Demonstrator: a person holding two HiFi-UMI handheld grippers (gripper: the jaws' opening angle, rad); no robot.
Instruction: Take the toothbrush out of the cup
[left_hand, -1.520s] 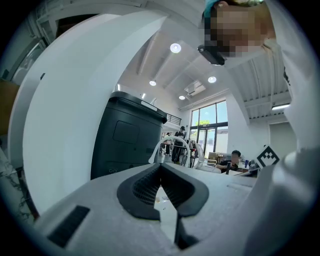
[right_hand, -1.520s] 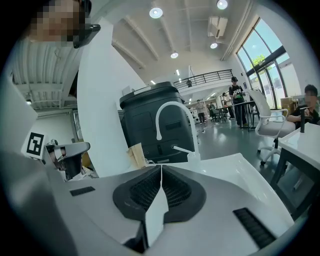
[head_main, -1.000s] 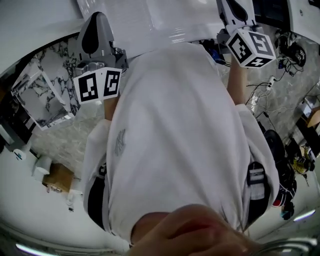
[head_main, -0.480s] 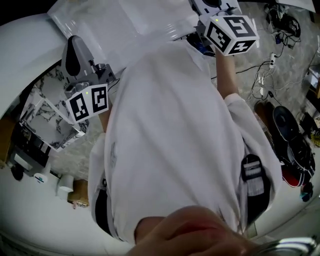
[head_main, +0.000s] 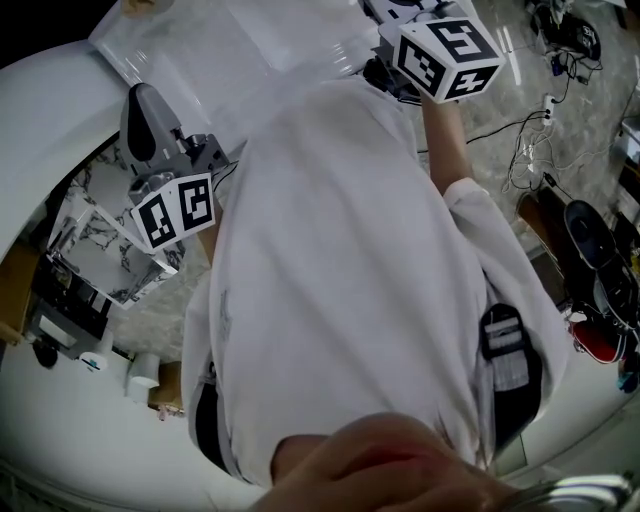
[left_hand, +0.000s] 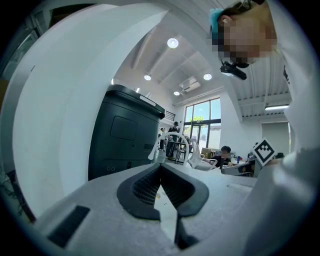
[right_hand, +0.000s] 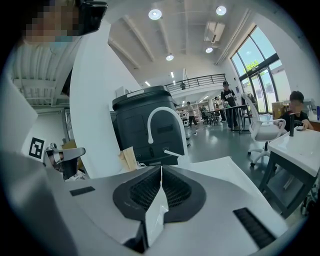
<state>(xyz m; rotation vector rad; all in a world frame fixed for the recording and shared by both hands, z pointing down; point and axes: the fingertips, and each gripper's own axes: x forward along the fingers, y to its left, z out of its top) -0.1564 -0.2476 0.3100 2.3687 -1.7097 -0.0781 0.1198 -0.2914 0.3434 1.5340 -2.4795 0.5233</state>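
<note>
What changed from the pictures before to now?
Mostly the head camera turned, so its whole picture slid: the right cube went up and left, the left cube slightly down. Against the table they seem to keep their places. The left tool and right tool are shut and empty; no grab or drop shows.

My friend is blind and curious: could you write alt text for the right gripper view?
The right gripper has its two jaws shut together, empty, pointing at a white arched tap before a dark cabinet. Behind lies a bright hall with people; no cup or toothbrush shows.
</note>
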